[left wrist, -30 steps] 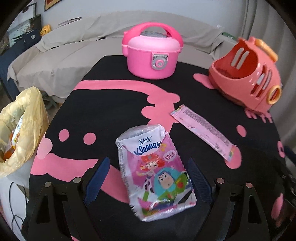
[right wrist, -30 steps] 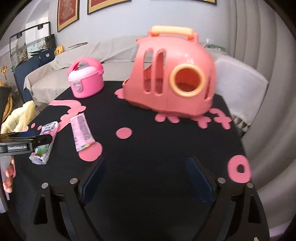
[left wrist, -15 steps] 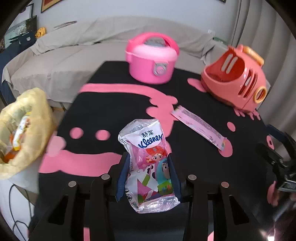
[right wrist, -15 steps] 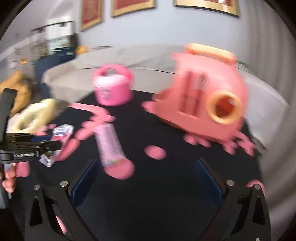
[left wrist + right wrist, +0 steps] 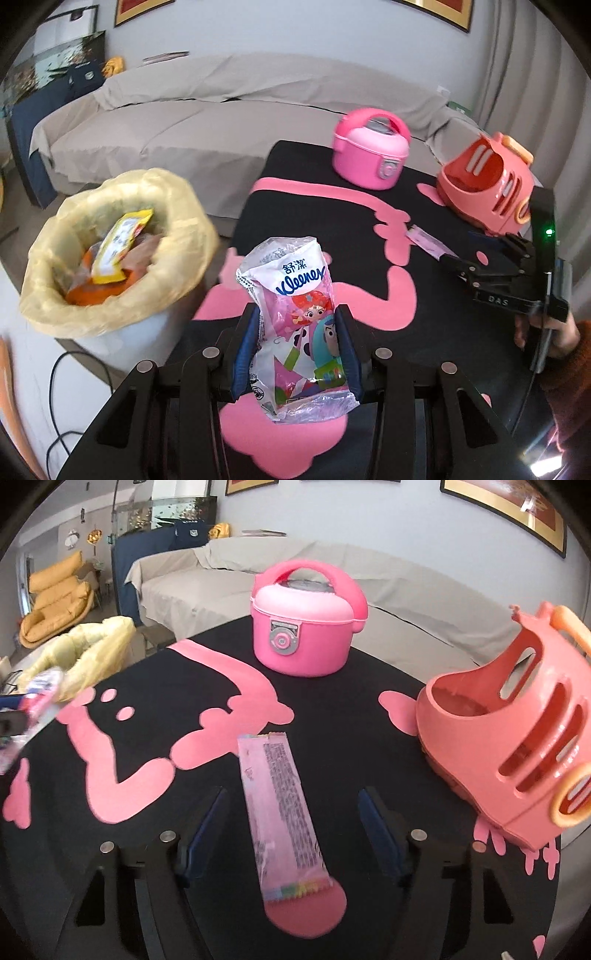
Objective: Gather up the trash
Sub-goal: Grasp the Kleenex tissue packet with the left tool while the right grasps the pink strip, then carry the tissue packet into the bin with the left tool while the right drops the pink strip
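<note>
left gripper (image 5: 298,354): fingers clamped on tissue pack (image 5: 295,317) | right gripper (image 5: 291,834): fingers apart, just been closing, astride sachet (image 5: 282,812) on worktop (image 5: 369,738)

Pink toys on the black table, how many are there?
2. The pink toy rice cooker stands at the table's far edge; the coral slotted toy sits tipped to its right. Others may be out of frame.

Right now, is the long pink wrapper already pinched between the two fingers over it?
No, the long pink wrapper lies flat on the table, and the right gripper fingers stand clear of it on both sides.
</note>
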Demonstrator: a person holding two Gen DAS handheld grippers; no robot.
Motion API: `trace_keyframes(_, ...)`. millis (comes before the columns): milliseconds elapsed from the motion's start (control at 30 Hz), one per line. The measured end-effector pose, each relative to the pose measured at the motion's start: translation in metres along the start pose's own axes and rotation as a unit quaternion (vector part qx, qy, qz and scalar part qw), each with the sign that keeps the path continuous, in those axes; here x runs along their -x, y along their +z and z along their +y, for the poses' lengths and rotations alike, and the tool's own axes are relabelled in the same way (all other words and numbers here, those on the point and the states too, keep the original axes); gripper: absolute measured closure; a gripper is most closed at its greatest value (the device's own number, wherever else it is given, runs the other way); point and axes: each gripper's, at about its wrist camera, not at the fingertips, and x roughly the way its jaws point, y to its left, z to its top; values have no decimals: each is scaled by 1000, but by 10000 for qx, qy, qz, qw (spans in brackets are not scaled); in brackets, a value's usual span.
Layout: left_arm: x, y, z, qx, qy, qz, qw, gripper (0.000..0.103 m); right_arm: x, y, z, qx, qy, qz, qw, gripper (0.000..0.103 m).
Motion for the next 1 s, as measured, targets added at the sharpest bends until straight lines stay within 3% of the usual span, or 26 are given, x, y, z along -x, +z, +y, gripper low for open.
trace_keyframes(167, 3, -2, 15, 149, 13, -22, 9999, 61, -12, 2, -1, -82, 105, 218, 9997, 53)
trace_keyframes(233, 3, -2, 19, 197, 12, -24, 9998, 61, -12, 4, -2, -220, 276, 322, 9989, 78)
trace_keyframes(333, 4, 0, 23, 273, -27, -52, 9996, 61, -7, 6, 4, -160, 147, 379, 9990, 89)
trace_keyframes(633, 32, 5, 43, 403, 31, -409, 9983, 61, 46, 25, 28, -137, 239, -12, 9996, 91)
trace_keyframes(1000, 101, 7, 116, 680, 766, -1241, 9870, 61, 120, 87, 109, 365, 792, -761, 9933, 91)
